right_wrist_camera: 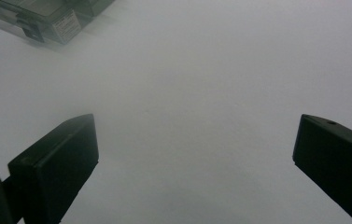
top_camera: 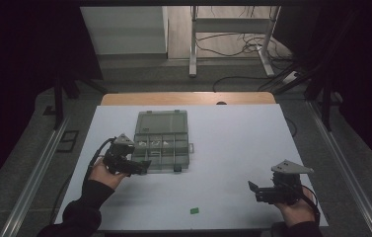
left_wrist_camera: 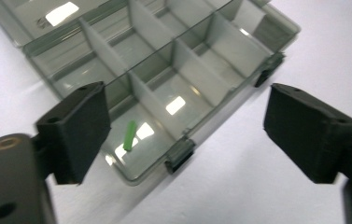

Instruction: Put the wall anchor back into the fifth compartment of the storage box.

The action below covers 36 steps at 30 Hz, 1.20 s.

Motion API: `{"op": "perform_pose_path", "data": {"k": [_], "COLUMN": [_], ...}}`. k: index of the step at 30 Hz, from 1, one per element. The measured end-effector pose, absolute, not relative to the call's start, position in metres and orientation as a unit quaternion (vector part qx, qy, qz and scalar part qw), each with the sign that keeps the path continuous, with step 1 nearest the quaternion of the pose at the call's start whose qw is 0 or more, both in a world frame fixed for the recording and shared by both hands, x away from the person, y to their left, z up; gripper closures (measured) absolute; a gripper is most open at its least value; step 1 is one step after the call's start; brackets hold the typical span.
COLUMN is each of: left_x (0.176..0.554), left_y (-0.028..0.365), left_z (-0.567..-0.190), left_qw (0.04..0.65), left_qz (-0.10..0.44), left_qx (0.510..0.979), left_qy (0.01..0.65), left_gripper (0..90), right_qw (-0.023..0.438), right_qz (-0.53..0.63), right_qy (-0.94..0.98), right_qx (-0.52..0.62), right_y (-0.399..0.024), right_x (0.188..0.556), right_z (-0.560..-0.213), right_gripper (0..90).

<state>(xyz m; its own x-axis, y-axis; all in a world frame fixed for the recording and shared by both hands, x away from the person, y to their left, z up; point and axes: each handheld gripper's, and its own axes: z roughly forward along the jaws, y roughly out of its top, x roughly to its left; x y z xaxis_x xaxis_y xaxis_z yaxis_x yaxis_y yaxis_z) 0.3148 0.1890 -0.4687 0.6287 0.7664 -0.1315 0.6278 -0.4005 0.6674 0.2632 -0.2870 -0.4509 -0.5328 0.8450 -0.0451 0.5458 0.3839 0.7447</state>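
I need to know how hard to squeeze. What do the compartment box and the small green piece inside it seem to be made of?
The box looks like clear, smoke-tinted hard plastic with a glossy finish: light glares off its floor, and the dividers show through the walls. The green piece looks like matte plastic or rubber; it is too small to say which.

Both forearms wear dark long sleeves. Each hand carries a black two-jaw gripper, the left (top_camera: 143, 167) and the right (top_camera: 252, 186), topped by a grey three-cornered plate, trailing black cable.
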Motion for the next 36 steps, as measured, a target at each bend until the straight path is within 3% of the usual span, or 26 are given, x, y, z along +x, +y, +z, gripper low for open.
{"op": "perform_pose_path", "data": {"k": [8,22,36], "left_x": [0.305,0.287,0.280], "left_y": [0.178,0.150,0.129], "left_z": [-0.464,-0.464,-0.467], "left_qw": [0.380,0.371,0.367], "left_qz": [0.090,0.108,0.077], "left_qx": [0.836,0.854,0.865], "left_qy": [0.385,0.348,0.334], "left_gripper": [0.0,0.0,1.4], "right_qw": [0.215,0.214,0.214], "right_qz": [0.348,0.347,0.347], "right_qy": [0.803,0.804,0.804], "right_qx": [0.433,0.433,0.433], "right_y": [-0.287,-0.287,-0.287], "right_x": [0.263,0.264,0.264], "right_z": [-0.451,-0.451,-0.451], "right_gripper": [0.6,0.6,0.6]}}
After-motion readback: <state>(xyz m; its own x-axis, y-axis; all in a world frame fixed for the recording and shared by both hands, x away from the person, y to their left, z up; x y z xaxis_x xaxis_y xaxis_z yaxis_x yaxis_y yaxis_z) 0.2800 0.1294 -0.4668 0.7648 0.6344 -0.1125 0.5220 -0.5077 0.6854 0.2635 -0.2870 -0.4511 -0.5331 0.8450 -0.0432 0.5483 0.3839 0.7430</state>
